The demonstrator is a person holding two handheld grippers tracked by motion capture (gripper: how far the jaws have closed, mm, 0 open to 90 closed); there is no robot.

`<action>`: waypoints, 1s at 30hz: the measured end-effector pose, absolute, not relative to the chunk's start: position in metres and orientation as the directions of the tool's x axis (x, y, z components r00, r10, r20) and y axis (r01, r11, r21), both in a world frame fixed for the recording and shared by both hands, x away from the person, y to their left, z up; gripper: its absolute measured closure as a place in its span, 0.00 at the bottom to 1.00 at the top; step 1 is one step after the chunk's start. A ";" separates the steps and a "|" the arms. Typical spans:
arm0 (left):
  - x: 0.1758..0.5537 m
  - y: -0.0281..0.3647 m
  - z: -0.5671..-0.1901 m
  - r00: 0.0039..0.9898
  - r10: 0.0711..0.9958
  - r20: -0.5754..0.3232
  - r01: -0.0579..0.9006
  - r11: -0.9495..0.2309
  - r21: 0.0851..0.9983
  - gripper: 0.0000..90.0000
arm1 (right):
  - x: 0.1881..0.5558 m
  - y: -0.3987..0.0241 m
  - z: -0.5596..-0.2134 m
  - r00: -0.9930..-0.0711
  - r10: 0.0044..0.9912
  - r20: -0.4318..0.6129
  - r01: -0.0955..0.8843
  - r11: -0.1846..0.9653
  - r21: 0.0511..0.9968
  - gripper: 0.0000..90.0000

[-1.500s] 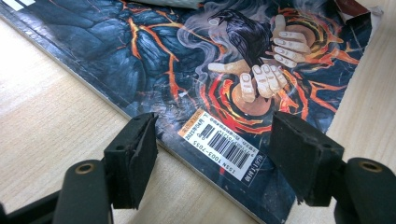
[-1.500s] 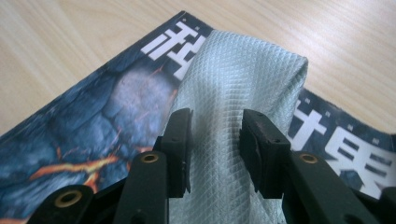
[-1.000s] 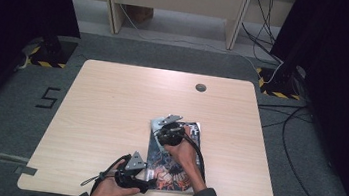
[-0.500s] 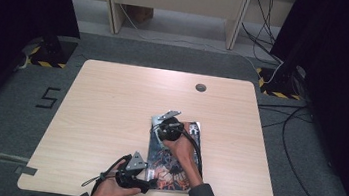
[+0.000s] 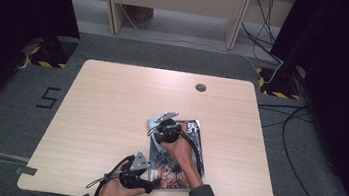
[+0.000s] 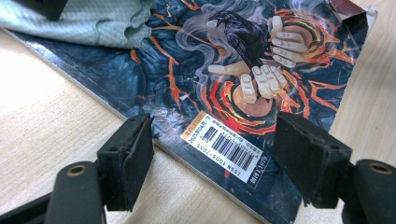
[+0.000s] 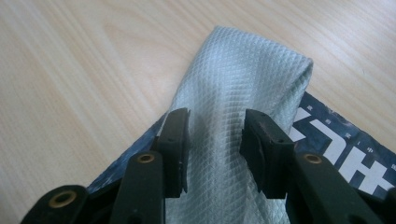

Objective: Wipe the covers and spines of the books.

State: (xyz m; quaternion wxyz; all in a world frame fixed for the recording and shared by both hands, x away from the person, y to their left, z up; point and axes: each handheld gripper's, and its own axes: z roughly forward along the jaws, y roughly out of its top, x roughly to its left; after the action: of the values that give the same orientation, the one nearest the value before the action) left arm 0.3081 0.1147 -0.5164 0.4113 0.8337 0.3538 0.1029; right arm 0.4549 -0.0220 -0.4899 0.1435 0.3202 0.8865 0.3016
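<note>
A magazine [image 5: 171,174] with a dark blue and orange cover lies near the table's front edge, right of centre. A pale green waffle cloth [image 7: 233,93] lies over its far left corner and onto the wood. My right gripper [image 5: 159,127] rests on that cloth. In the right gripper view its jaws [image 7: 215,135] stand apart with the flat cloth running between them, and they have just been opening. My left gripper [image 5: 151,184] sits at the magazine's near left corner. In the left gripper view it is open [image 6: 215,158], its pads either side of the barcode corner of the magazine [image 6: 224,70], with the cloth [image 6: 84,23] farther off.
The light wooden table [image 5: 111,105] has a round cable hole [image 5: 201,87] near its far edge. Dark curtains stand at both sides, and cables run over the grey floor to the right. Both forearms come in over the front edge.
</note>
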 end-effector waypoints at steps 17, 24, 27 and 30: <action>0.310 0.116 -0.517 0.730 0.669 -0.140 0.515 -0.404 0.756 0.31 | 0.469 -0.110 -0.490 -0.572 0.815 -0.092 0.593 0.489 0.640 0.69; 0.310 0.116 -0.517 0.731 0.669 -0.136 0.513 -0.406 0.756 0.31 | 0.452 -0.095 -0.491 -0.624 0.780 -0.053 0.576 0.505 0.643 0.71; 0.310 0.116 -0.517 0.731 0.669 -0.135 0.513 -0.408 0.756 0.31 | 0.445 -0.087 -0.491 -0.652 0.756 -0.062 0.552 0.530 0.644 0.71; 0.310 0.116 -0.518 0.729 0.671 -0.137 0.513 -0.402 0.759 0.31 | 0.432 -0.072 -0.492 -0.700 0.710 -0.072 0.508 0.567 0.648 0.71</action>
State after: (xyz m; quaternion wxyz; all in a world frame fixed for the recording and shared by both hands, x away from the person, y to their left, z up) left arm 0.3096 0.1161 -0.5176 0.4155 0.8318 0.3556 0.0950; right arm 0.4322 -0.0716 -0.4917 0.1646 0.3502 0.8698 0.3062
